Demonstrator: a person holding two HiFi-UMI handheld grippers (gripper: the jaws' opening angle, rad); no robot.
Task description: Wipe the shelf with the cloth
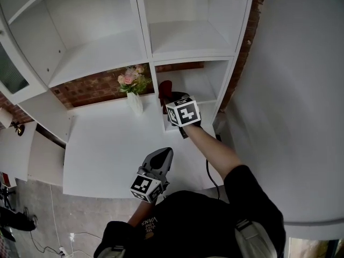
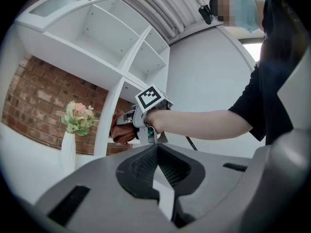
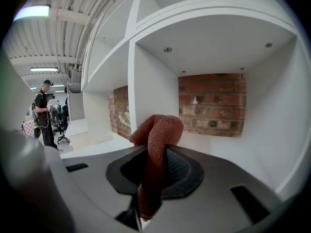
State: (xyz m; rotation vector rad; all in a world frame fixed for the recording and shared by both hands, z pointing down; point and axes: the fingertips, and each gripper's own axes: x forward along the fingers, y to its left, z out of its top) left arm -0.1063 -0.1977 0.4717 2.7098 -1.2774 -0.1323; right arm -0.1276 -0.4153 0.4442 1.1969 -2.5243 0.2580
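The red-brown cloth [image 3: 157,130] is pinched tight in the right claw [image 3: 154,154] and is held up at the front of the small low shelf [image 1: 188,83], which is backed by a brick wall [image 3: 212,103]. The left claw [image 2: 156,150] is squeezed closed with nothing in it and is held low over the front of the white table [image 1: 105,149]. A vase of flowers [image 1: 134,101] is seen on the table, just beside the shelf.

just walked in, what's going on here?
A person is holding a rust-coloured cloth clamped in the right gripper, reaching into the lower right shelf compartment above the white desk. The left gripper hangs back over the desk, jaws shut and empty. A vase of flowers stands beside the compartment. Whether the cloth touches the shelf yet isn't clear.
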